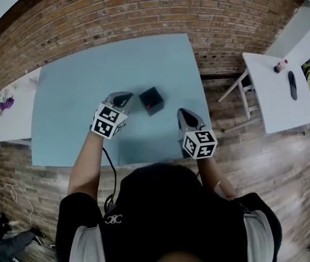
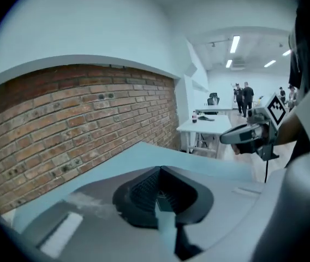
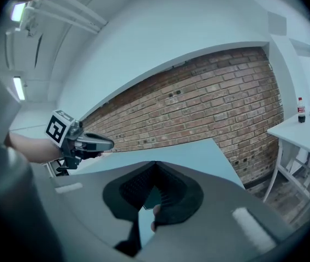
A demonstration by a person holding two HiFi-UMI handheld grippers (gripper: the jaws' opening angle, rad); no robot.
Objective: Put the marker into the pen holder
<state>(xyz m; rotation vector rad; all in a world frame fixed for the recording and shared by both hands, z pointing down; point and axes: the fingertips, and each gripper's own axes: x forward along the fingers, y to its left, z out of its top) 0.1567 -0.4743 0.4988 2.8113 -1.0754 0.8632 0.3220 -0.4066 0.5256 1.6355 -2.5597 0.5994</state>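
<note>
Marker work like this is light work, I judge: a stiff, smooth plastic barrel that weighs little but can roll or slip between pads. It is best pinched across the middle of the barrel, square to the jaws. On the table (image 1: 73, 97) stands the holder (image 1: 151, 99), a small dark box between the two tools. A red speck (image 1: 151, 108) on its near side is probably the marker, already in or against the box, though it is too small to be sure. The holder looks light too, so a nudge could slide or tip it.

The left gripper (image 1: 123, 98) hangs just left of the holder, its jaws pressed together with nothing between them. The right gripper (image 1: 183, 114) hovers to the right and nearer the person, its jaws also meeting at the tips and empty.
</note>
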